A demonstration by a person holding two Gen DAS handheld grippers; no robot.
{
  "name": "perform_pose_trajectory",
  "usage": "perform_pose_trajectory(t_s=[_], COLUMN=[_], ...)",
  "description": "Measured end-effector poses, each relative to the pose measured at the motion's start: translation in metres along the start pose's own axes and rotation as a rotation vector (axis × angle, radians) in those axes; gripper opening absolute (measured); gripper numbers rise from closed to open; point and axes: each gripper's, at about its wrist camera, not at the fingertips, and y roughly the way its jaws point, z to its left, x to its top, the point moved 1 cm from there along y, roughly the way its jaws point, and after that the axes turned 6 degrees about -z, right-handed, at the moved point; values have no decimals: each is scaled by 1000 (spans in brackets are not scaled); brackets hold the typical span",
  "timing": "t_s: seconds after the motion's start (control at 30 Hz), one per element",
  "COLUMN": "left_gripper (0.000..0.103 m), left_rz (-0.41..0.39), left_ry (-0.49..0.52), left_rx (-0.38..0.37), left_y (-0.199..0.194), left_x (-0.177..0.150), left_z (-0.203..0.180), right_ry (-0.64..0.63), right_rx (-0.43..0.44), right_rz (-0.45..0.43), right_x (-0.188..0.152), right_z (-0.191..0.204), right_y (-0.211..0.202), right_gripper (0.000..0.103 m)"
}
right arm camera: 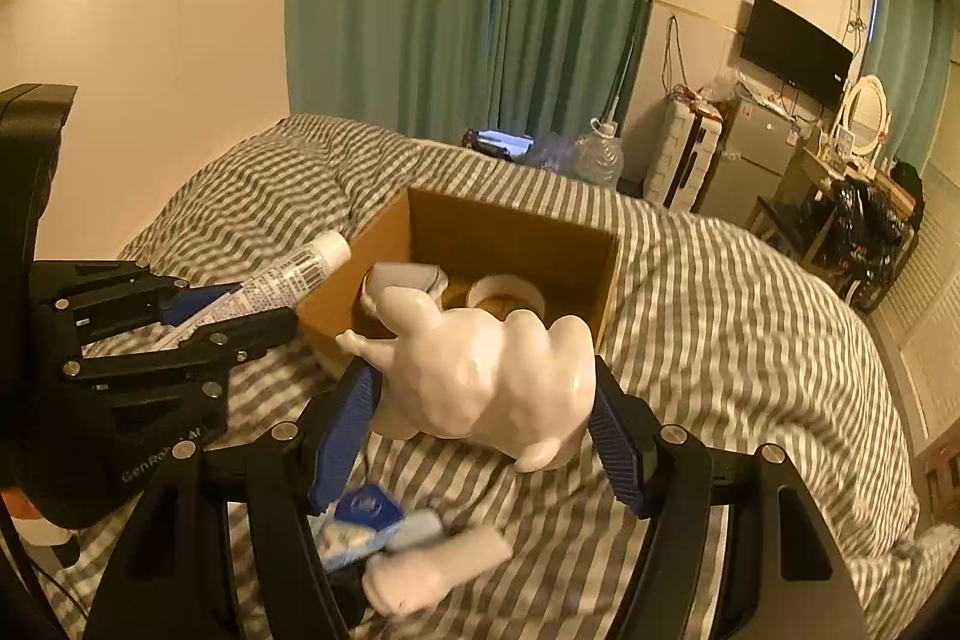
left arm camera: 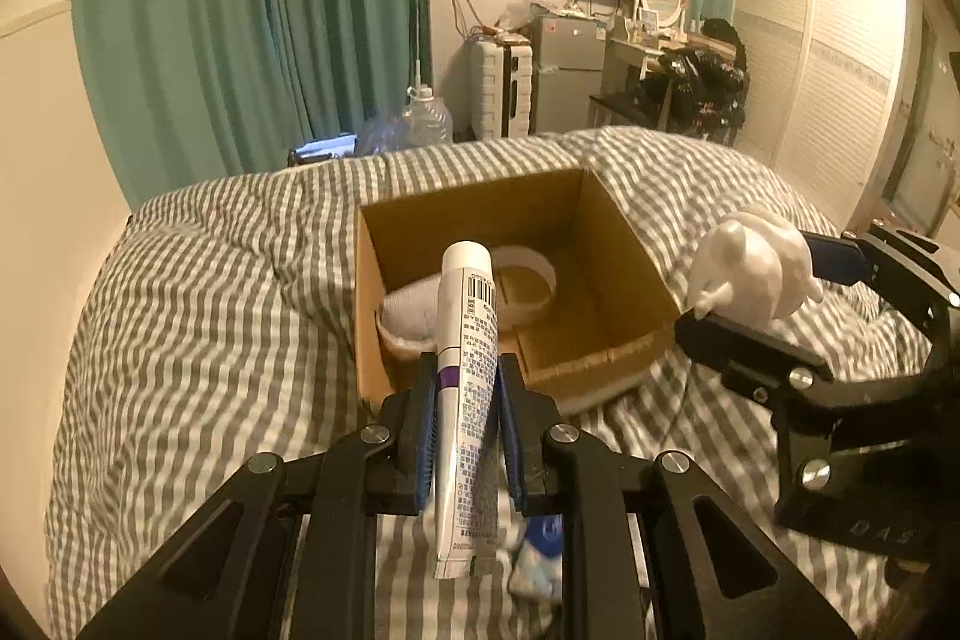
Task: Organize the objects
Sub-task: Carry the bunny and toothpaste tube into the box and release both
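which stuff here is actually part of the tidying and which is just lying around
In the job:
- tube, gripped in the left claw
- white figurine, gripped in the right claw
- cardboard box
- tape roll inside the box
- blue-and-white packet on the bed

Just lying about:
- water jug
- suitcase
- fridge

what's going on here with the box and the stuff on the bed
A person is tidying items into a cardboard box on a striped duvet, with a claw in each hand. The left claw is shut on a toothpaste tube, pointing at the box. The right claw grips a white animal figurine beside the box. A roll of tape already lies inside, and a few small packets are left on the duvet.
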Motion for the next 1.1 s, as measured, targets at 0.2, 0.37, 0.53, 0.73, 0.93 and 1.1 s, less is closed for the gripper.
perform_pose_trajectory(t_s=[0.2, 0.37, 0.53, 0.73, 0.93, 1.1], left_gripper=[18, 18, 18, 18, 19, 19], left_rz=[-14, -13, 0, 38, 92, 133], left_ry=[19, 23, 22, 28, 19, 10], left_rx=[14, 15, 8, 4, -4, -16], left_y=[25, 50, 81, 125, 162, 180], left_x=[30, 51, 67, 74, 65, 54], left_z=[10, 17, 18, 19, 24, 27], right_ry=[-8, -4, 1, 17, 38, 54], right_rx=[-6, -20, -16, -10, 3, 8], right_rz=[-11, -19, 7, 54, 114, 144], right_x=[28, 52, 66, 69, 58, 42], right_z=[-13, -27, -35, -45, -52, -56], right_y=[23, 49, 83, 130, 170, 185], right_gripper=[67, 67, 67, 67, 67, 67])
